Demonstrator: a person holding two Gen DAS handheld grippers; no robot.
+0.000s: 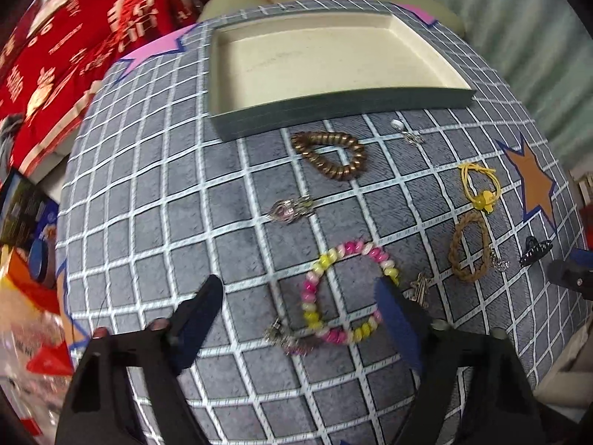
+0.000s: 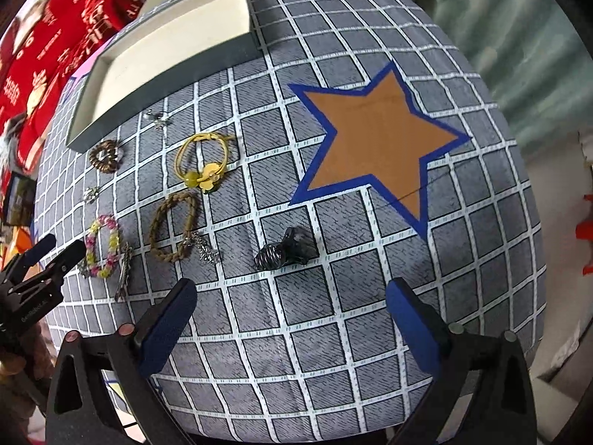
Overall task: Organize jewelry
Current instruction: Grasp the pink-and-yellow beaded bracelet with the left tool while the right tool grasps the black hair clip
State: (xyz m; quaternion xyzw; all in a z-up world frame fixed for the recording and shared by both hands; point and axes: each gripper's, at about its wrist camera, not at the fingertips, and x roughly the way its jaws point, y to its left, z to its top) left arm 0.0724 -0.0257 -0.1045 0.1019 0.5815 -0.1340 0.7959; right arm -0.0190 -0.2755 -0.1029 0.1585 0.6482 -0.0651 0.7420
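Two grippers: my left gripper point(image 1: 296, 293) and my right gripper point(image 2: 291, 296) both have their jaws spread wide, holding nothing.
Left reach: the pink-and-yellow bead bracelet point(image 1: 346, 293) lies between my left fingers, on the tabletop point(image 1: 166, 204).
Right reach: the black hair claw point(image 2: 287, 248) sits just ahead of my right gripper.
Farther out: braided tan band point(image 1: 469, 248), yellow hair tie point(image 1: 480, 187), bronze coil tie point(image 1: 330, 154), all loose on the cloth.
Tray: the cream-lined tray point(image 1: 333, 109) at the far side holds nothing.
Progress: I judge nothing is sorted yet; every piece remains to move.
View difference: only the right camera shows the orange star point(image 2: 378, 137) whole; only the left shows the tray's whole floor.
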